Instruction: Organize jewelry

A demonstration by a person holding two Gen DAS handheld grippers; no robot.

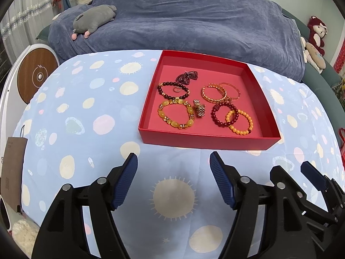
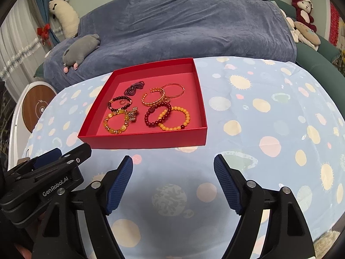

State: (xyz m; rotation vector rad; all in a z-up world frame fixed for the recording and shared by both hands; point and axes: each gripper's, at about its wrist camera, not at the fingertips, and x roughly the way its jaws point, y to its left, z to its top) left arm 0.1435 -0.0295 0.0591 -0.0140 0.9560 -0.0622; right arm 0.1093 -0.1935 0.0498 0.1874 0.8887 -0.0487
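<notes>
Planet-print blue cloth covers the desk (image 1: 86,118); shallow red cardboard tray (image 1: 204,140) holds beaded bracelets (image 1: 175,114). Left gripper (image 1: 173,172) and right gripper (image 2: 172,172) angle downward, ribbed fingers (image 1: 125,181) spread, empty.

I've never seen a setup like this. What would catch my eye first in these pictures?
Probably the shallow red box in the middle of the blue spotted tablecloth, holding a scatter of beaded bracelets, like the chunky yellow bracelet at its front left. Next, the two black grippers with blue pads in the foreground, left gripper and right gripper, both open and empty.
</notes>
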